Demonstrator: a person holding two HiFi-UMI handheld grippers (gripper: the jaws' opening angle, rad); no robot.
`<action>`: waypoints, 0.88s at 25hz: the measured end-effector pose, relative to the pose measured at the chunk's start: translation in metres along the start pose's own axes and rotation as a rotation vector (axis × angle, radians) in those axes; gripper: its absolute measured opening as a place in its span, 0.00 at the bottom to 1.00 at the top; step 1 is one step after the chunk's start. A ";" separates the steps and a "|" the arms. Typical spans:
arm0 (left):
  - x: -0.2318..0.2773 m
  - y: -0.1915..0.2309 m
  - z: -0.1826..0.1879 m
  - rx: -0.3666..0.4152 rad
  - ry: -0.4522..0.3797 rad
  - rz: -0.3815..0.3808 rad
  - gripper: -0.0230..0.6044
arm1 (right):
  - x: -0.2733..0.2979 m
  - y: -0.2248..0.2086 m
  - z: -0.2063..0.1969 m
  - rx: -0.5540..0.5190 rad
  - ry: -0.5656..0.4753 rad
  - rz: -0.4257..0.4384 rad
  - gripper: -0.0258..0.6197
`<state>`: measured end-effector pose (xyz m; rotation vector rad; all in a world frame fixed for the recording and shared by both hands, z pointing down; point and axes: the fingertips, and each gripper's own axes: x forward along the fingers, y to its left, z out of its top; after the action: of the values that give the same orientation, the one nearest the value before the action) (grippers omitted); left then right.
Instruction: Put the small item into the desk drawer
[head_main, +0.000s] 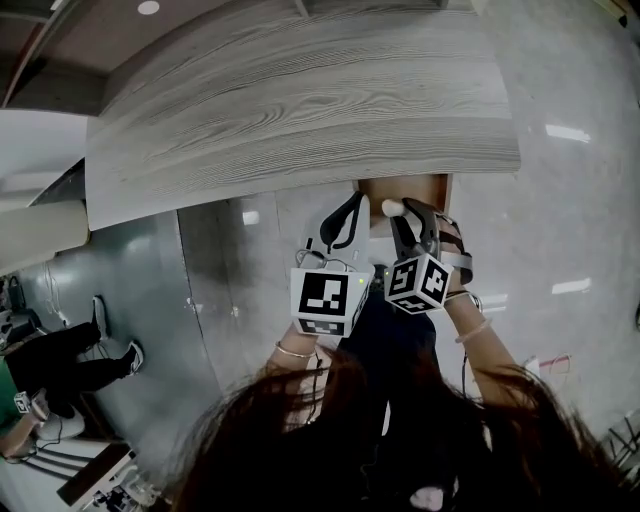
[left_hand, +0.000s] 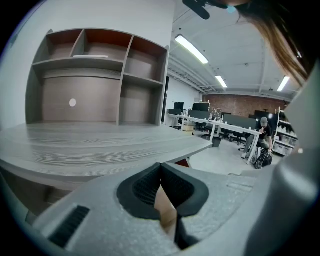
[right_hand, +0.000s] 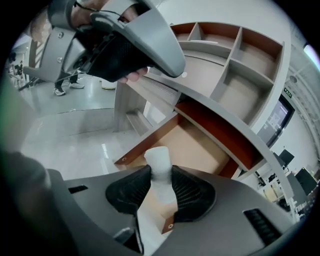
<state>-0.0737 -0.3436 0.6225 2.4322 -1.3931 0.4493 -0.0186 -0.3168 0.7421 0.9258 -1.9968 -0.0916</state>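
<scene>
The small item is a white, cylinder-like piece, and my right gripper is shut on it, with its top poking out past the black pads. It hangs just above the open desk drawer, whose tan inside lies bare. From the head view the item and right gripper sit at the drawer, right under the grey wooden desk top. My left gripper hovers beside it on the left. Its jaws meet at the tips with nothing between them.
A shelf unit with several compartments stands at the back of the desk. The desk's grey side panel drops to the left of the drawer. Glossy floor lies to the right. A person's legs are at far left.
</scene>
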 end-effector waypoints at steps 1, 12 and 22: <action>0.001 0.000 -0.002 0.002 0.002 -0.001 0.06 | 0.003 0.002 -0.004 -0.002 0.011 0.004 0.23; 0.014 0.004 -0.022 -0.004 0.032 -0.016 0.06 | 0.036 0.017 -0.028 -0.021 0.103 0.033 0.23; 0.015 0.008 -0.032 -0.012 0.046 -0.017 0.06 | 0.051 0.024 -0.042 -0.039 0.169 0.042 0.23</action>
<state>-0.0774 -0.3459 0.6579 2.4066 -1.3507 0.4883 -0.0164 -0.3211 0.8120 0.8377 -1.8511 -0.0280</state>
